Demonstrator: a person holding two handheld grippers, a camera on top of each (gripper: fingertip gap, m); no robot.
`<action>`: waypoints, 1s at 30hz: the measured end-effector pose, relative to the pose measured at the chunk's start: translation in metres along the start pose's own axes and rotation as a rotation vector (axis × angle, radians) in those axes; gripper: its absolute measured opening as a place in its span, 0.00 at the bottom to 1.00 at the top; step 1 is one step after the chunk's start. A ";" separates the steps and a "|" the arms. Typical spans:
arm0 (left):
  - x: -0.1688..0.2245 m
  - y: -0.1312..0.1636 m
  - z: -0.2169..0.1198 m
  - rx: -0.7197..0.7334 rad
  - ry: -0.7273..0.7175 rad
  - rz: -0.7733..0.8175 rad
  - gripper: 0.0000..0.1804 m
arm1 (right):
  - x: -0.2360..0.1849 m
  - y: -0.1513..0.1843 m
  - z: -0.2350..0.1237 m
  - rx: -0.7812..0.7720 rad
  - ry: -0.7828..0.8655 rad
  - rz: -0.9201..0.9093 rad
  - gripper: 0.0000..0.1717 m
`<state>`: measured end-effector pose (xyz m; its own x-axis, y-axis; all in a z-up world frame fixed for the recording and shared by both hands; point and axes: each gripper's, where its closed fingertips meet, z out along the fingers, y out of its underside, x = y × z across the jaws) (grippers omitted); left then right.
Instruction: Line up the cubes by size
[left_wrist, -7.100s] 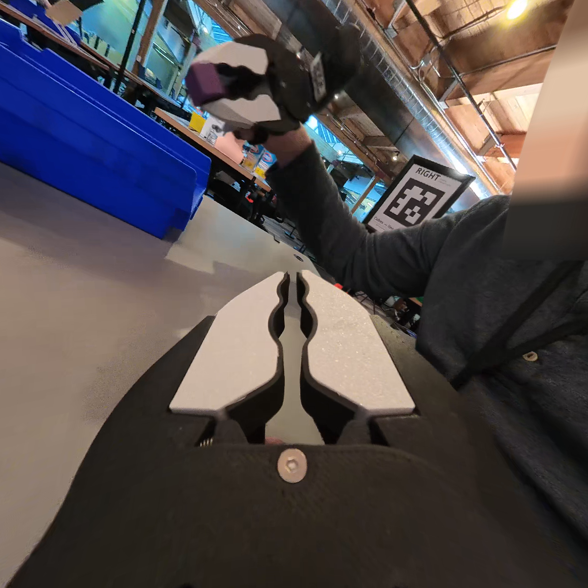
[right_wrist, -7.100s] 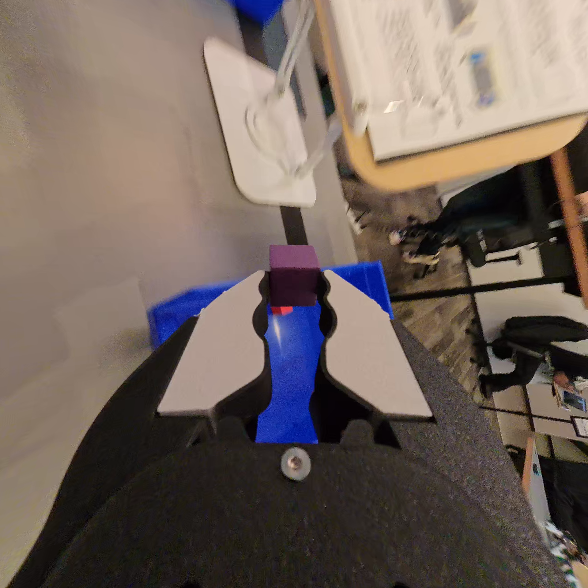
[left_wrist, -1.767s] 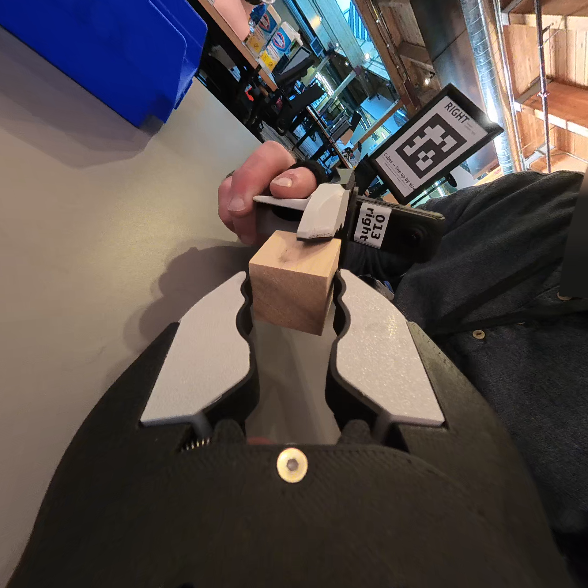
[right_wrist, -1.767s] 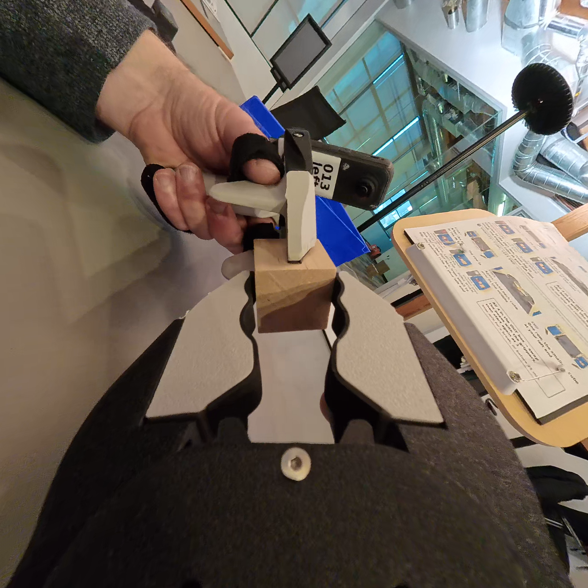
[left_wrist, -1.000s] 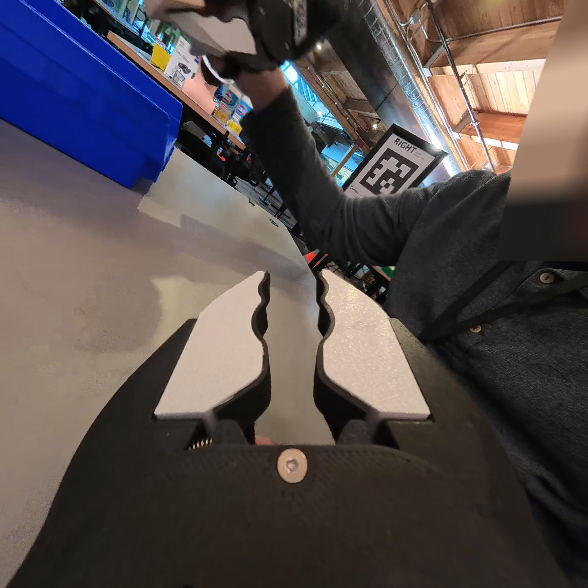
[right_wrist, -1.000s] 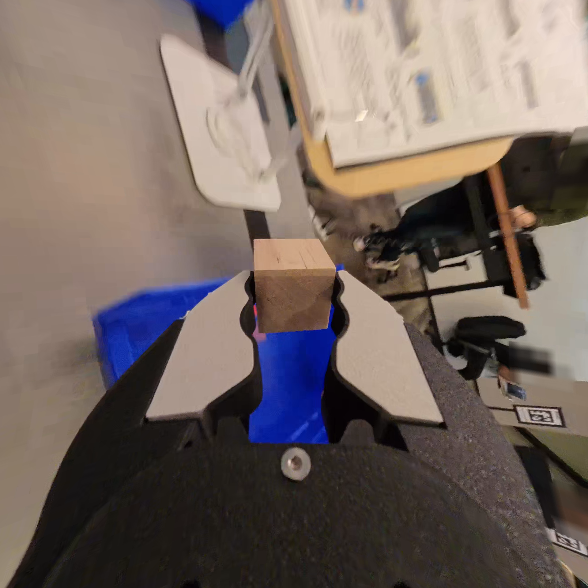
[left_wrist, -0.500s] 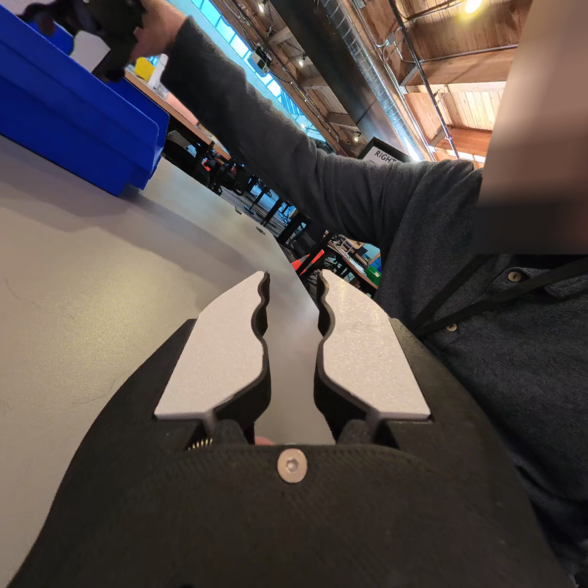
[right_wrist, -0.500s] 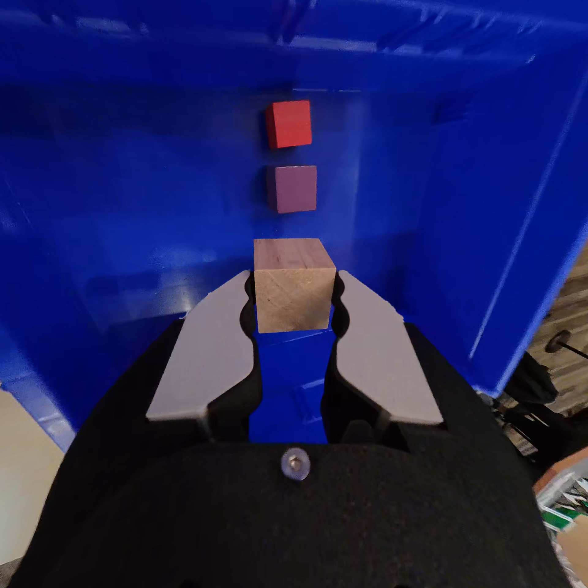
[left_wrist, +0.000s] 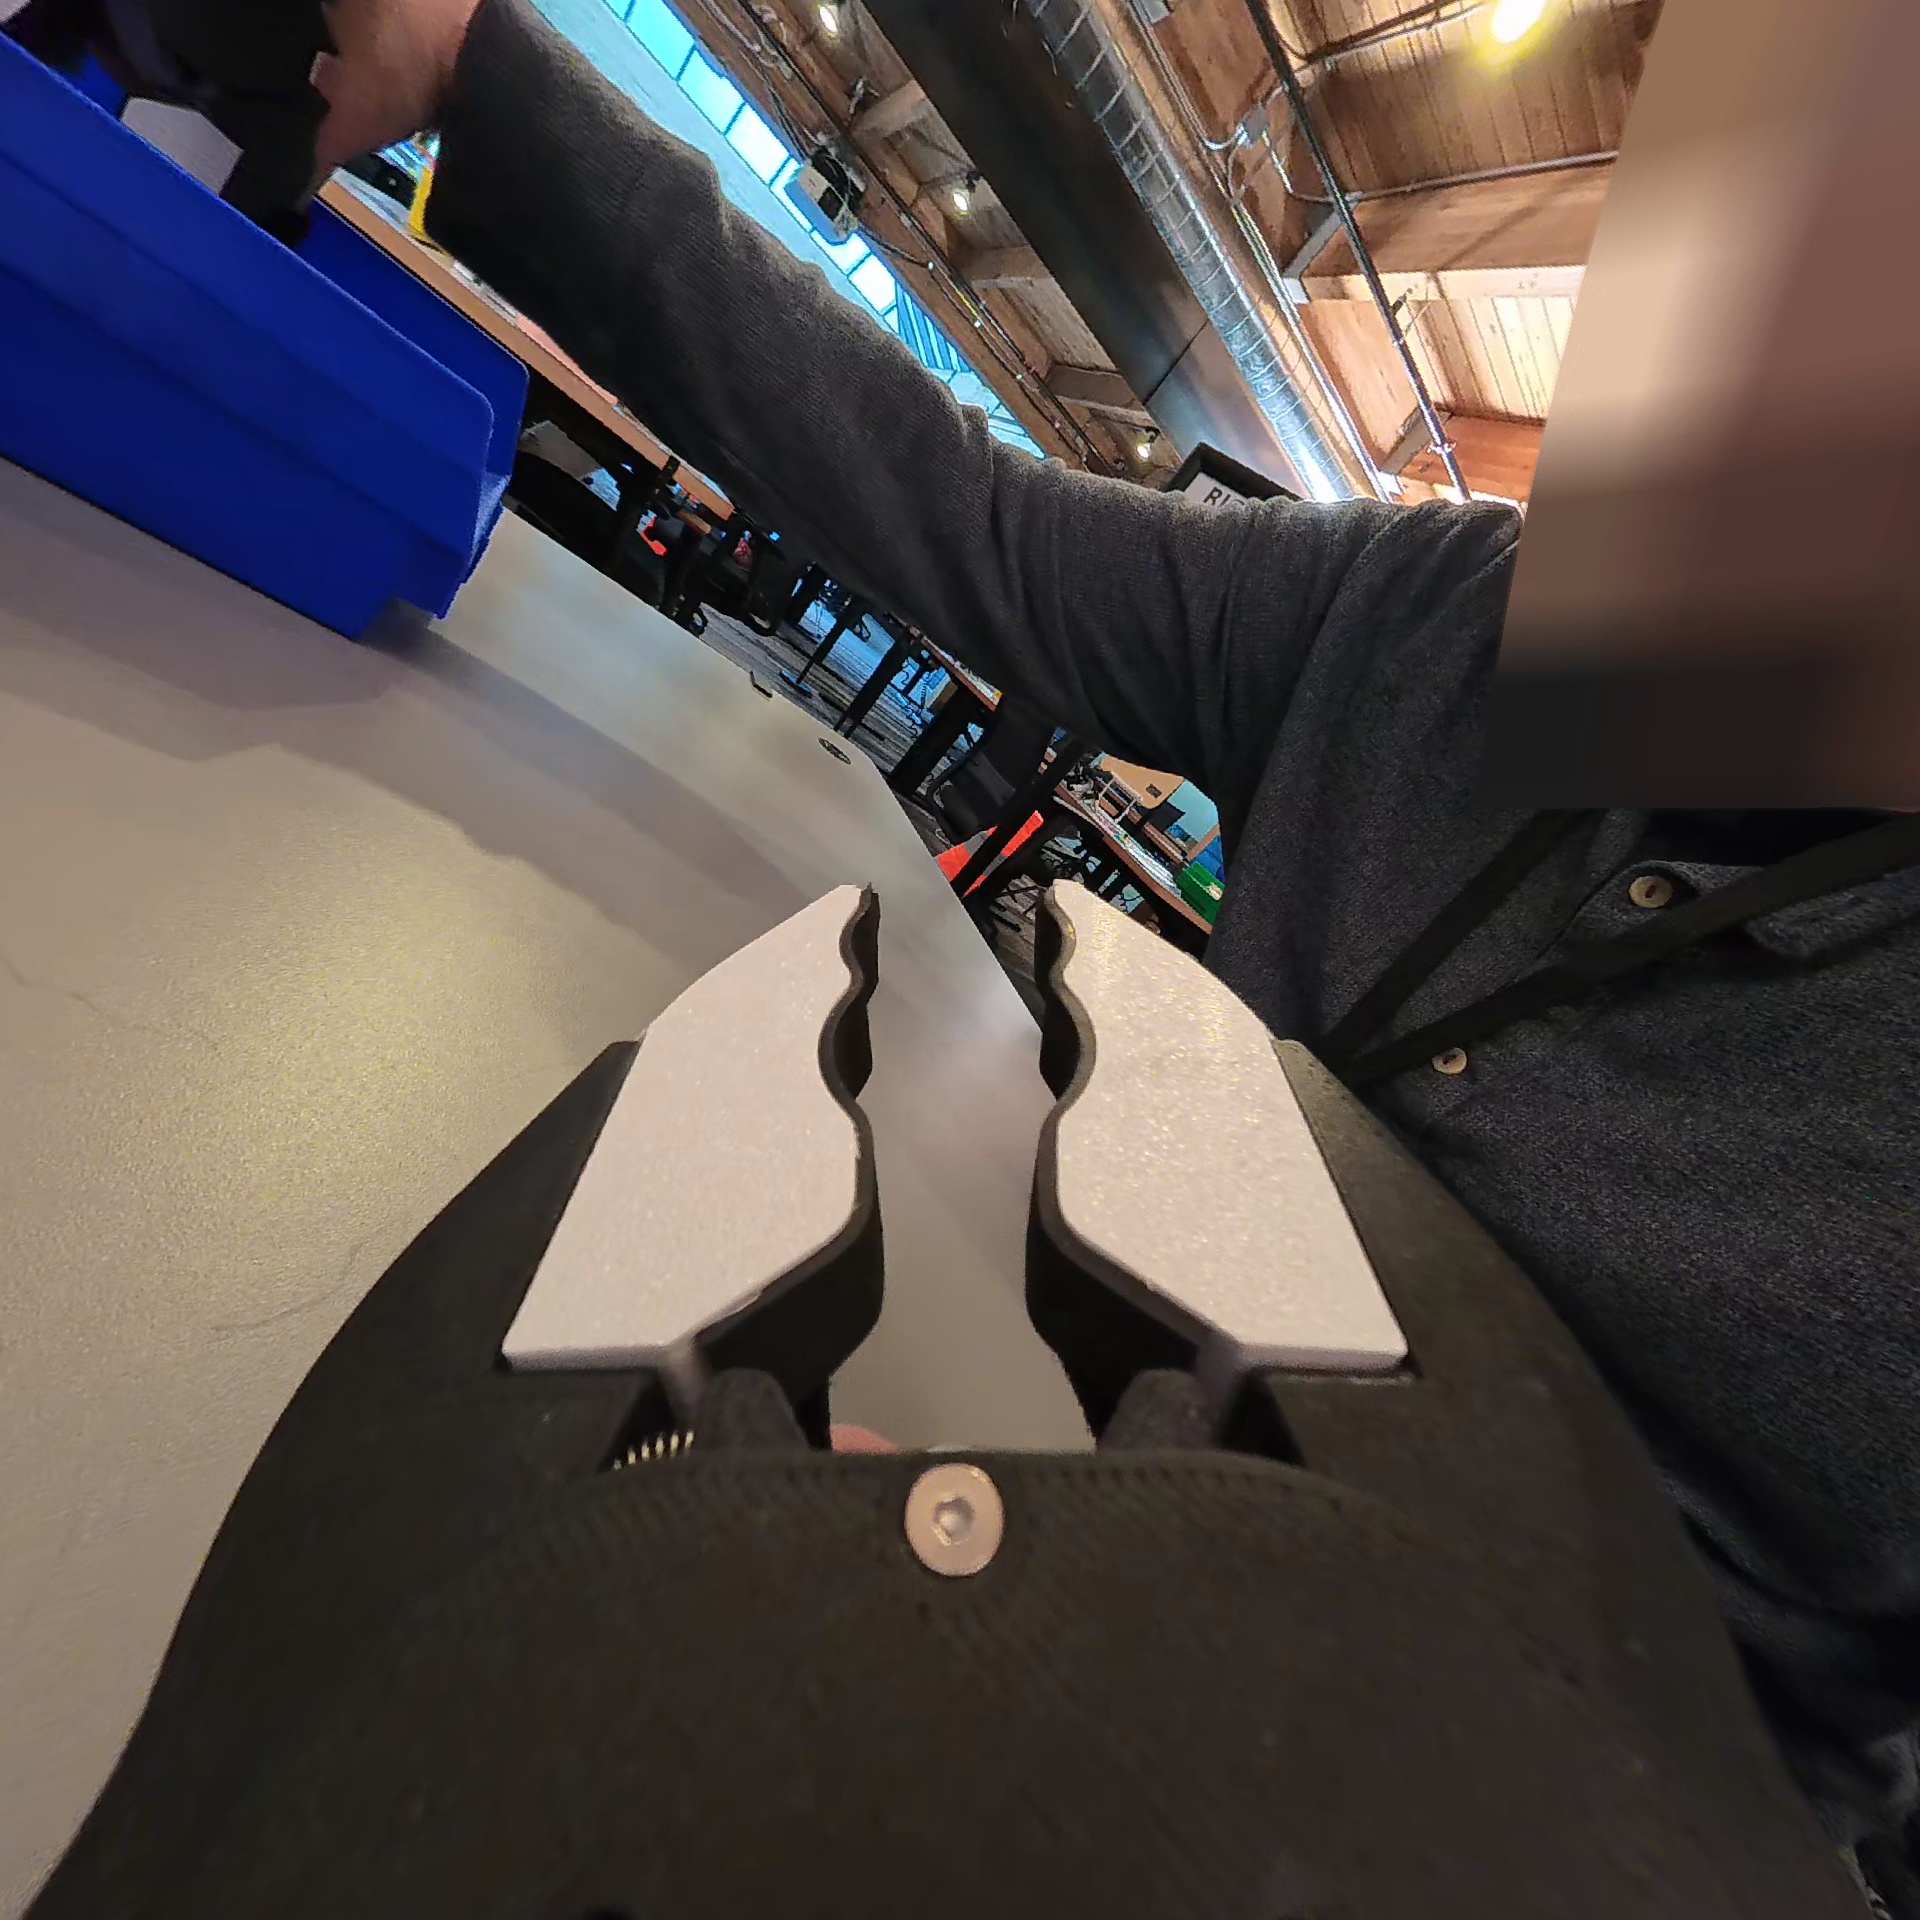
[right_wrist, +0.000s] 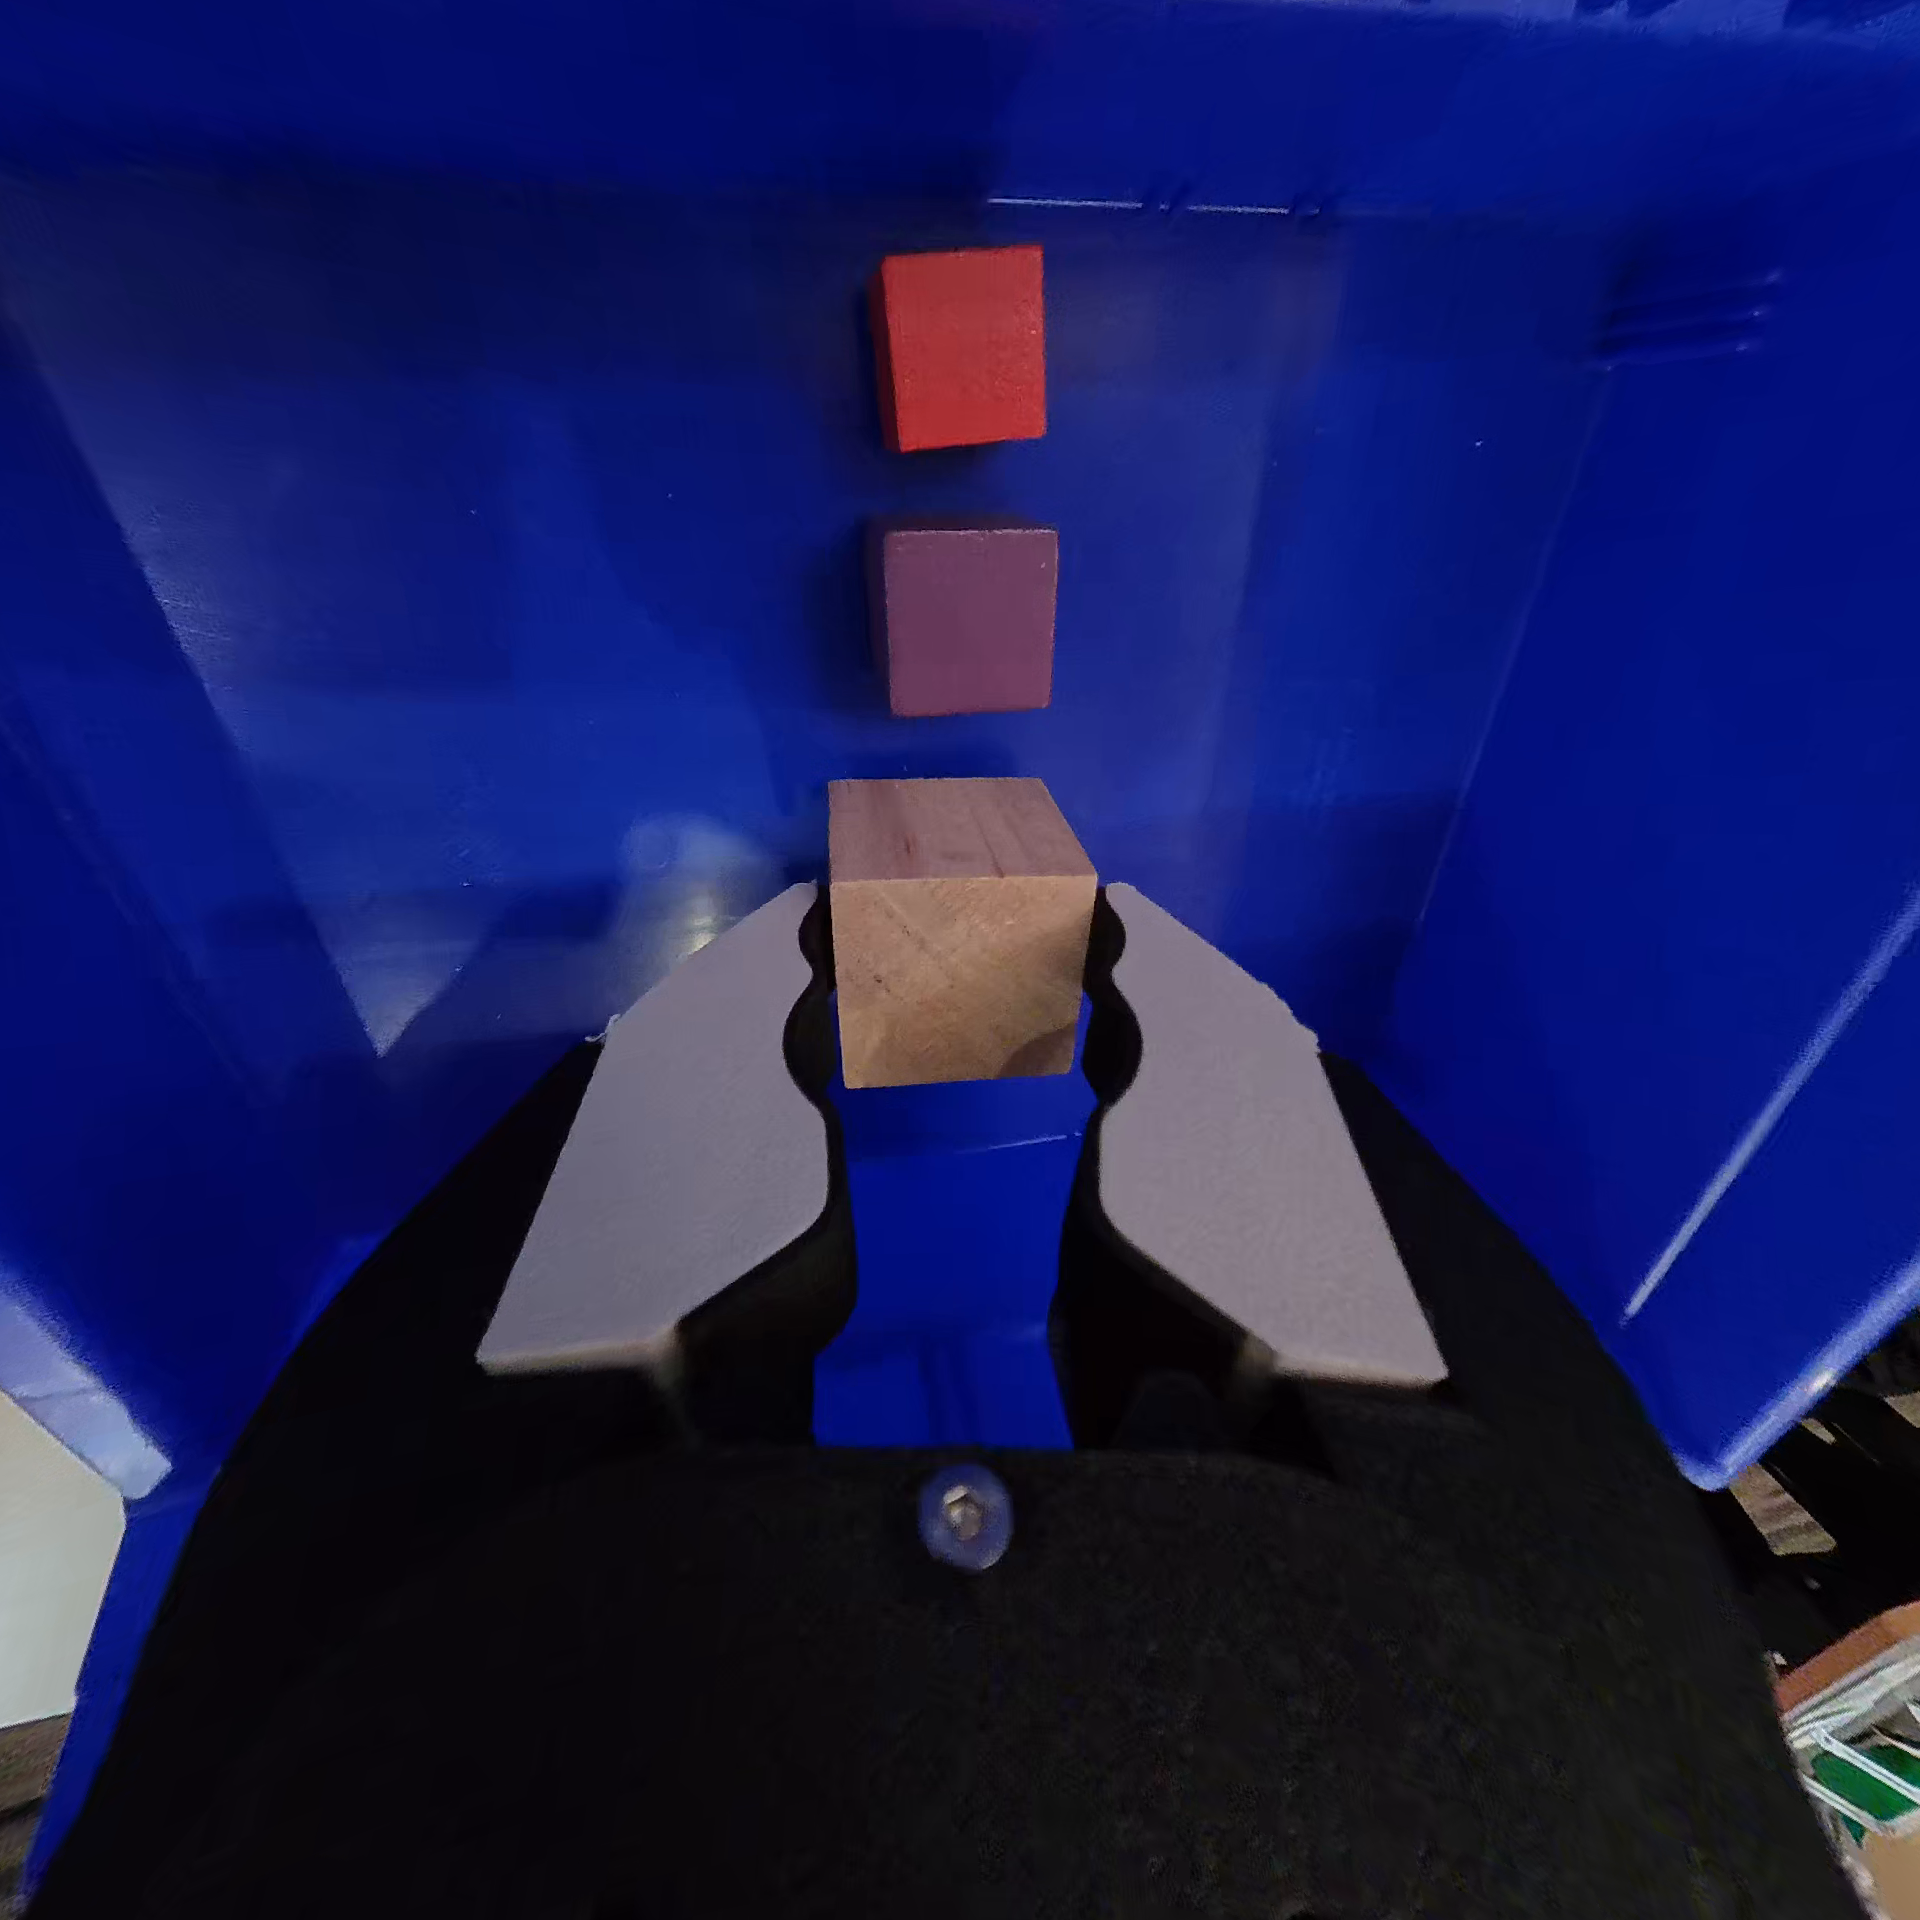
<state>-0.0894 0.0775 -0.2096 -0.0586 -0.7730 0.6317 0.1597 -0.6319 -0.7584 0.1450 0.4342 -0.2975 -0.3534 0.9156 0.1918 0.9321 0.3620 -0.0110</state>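
Note:
My right gripper is shut on a plain wooden cube and holds it inside a blue bin, just short of a purple cube. A red cube lies beyond the purple one, in line with it. My left gripper is open and empty, low over the grey table. In the left wrist view the blue bin stands at the far left, with the person's sleeve reaching over it.
The bin's walls stand close on both sides of my right gripper. The table edge and the person's body are right of my left gripper. Left tips to right tips: about 45 cm.
My right gripper carried the wooden cube from above the table into the blue bin and has moved lower, closer to the purple cube. My left gripper stays open over the table.

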 end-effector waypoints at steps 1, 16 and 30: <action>0.000 0.000 0.000 -0.001 0.000 0.000 0.15 | -0.001 0.000 0.002 -0.007 -0.008 -0.005 0.27; 0.002 0.003 0.001 -0.018 0.012 0.010 0.15 | 0.002 -0.001 0.006 -0.029 -0.022 -0.020 0.31; 0.003 0.004 0.003 -0.030 0.009 0.022 0.16 | -0.017 -0.055 -0.109 0.155 0.385 -0.040 0.30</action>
<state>-0.0862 0.0729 -0.2108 -0.0644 -0.7874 0.6131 0.1318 -0.6157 -0.7769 0.1088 0.3794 -0.1933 -0.3063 0.7784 0.5481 0.8849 0.4450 -0.1375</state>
